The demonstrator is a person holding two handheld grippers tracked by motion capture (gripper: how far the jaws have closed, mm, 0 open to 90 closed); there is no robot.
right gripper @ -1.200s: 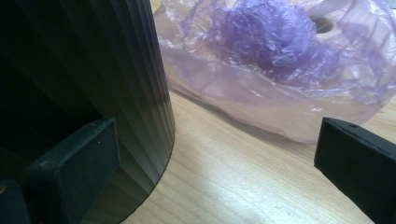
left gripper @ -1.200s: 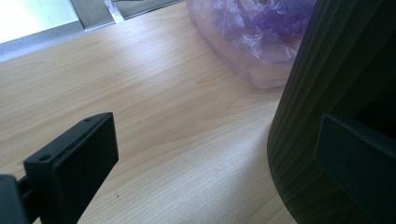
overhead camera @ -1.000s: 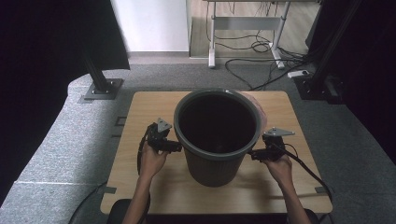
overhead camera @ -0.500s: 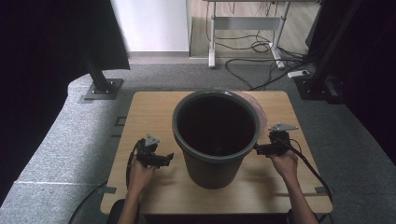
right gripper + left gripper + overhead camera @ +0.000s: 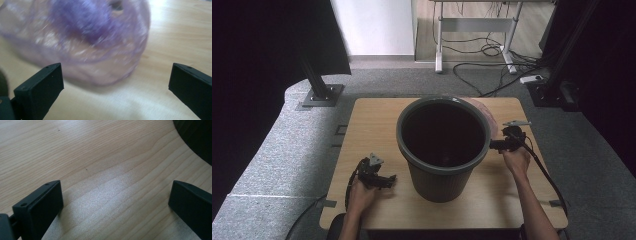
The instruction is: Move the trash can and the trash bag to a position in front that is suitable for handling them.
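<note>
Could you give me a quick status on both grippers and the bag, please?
Both grippers open, left over bare table, right facing pink bag. Bag untouched, behind bin.

Left claw (image 5: 388, 179) sits low near the front-left corner of the surface, jaws spread wide. Right claw (image 5: 495, 144) is held near the right edge, jaws likewise spread wide.

A lab or studio: black curtains (image 5: 272, 45) hang at both sides, cables (image 5: 492, 50) lie loose on the floor, and a metal stand (image 5: 319, 92) stands bolted beside the wooden counter (image 5: 372, 125).
</note>
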